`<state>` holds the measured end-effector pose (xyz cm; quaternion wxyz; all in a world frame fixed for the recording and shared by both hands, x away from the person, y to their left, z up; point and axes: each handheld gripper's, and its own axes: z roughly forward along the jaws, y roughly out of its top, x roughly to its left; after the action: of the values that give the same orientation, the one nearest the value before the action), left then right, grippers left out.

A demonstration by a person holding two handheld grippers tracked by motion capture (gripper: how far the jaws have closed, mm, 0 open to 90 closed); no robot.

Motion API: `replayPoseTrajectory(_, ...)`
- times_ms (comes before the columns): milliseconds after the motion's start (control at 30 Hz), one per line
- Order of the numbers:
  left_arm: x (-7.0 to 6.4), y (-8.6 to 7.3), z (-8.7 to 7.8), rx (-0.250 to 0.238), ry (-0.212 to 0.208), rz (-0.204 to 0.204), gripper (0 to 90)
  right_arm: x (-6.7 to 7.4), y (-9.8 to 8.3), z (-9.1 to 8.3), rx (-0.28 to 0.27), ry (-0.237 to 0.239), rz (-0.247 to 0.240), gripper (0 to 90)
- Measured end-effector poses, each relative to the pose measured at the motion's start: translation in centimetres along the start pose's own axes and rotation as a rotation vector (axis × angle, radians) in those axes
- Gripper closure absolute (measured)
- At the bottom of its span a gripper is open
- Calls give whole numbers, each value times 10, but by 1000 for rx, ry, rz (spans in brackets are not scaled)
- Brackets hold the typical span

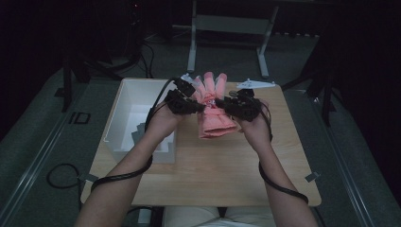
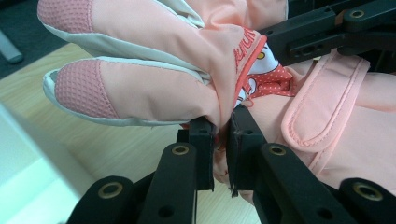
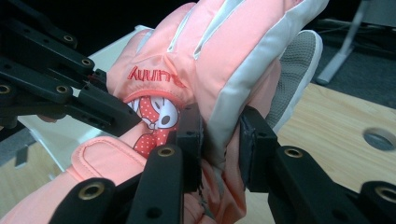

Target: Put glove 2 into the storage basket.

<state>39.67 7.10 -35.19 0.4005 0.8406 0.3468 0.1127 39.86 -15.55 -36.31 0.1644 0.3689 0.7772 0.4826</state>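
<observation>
Glove (image 1: 215,111), pink with pale grey trim, hangs in the air between my 2 grippers above the tabletop (image 1: 213,165), just right of the white bin (image 1: 124,111). Left gripper (image 2: 221,140) has its jaws nearly together, pinching a thin fold of fabric at the glove's edge below the fingers. Right gripper (image 3: 219,135) has its jaws narrowed on the opposite edge, clamping the grey side seam with more material between the pads. Risk 1: the left bite is shallow, a small tuck of cloth only, so any outward pull from the right could drag it free, and the glove would swing down from 1 side. Risk 2: the shell looks slick and padded, so I judge the right grip could creep along the seam if I tilt. Risk 3: the cuff (image 1: 218,128) droops toward the tabletop and might snag on the bin wall if I carry the glove sideways too low. Both hands need to travel together, with no stretching.
</observation>
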Motion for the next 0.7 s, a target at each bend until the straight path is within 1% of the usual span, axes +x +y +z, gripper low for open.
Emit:
replayPoseTrajectory(100,4,-4,-10,-2,12,-10,817,9,7,4,-1,10,-14,727)
replayPoseTrajectory(133,4,-4,-10,-2,12,-10,817,9,7,4,-1,10,-14,727)
replayPoseTrajectory(167,7,-5,-17,1,22,-11,817,12,9,7,0,16,-22,727)
replayPoseTrajectory(200,10,-7,-24,9,33,-10,817,18,14,12,-1,36,-30,727)
replayPoseTrajectory(300,13,-8,-32,14,47,-15,817,24,18,16,-4,48,-30,727)
replayPoseTrajectory(367,17,-11,-38,18,62,-13,817,33,22,24,-9,61,-39,726)
replayPoseTrajectory(400,18,-12,-41,18,67,-17,817,33,22,24,-9,61,-39,726)
replayPoseTrajectory(433,22,-15,-46,23,73,-25,818,38,26,29,-5,69,-46,727)
replayPoseTrajectory(500,23,-17,-49,22,79,-29,818,43,28,34,-5,77,-53,727)
replayPoseTrajectory(533,24,-19,-52,21,81,-32,818,43,28,34,-5,77,-53,727)
replayPoseTrajectory(567,27,-22,-57,25,89,-35,818,48,30,39,1,90,-55,727)
replayPoseTrajectory(633,28,-24,-59,30,91,-33,818,50,30,40,1,93,-56,727)
replayPoseTrajectory(667,32,-27,-64,30,97,-40,818,55,33,44,6,101,-64,727)
replayPoseTrajectory(700,32,-27,-64,30,97,-40,818,55,33,44,6,101,-64,727)
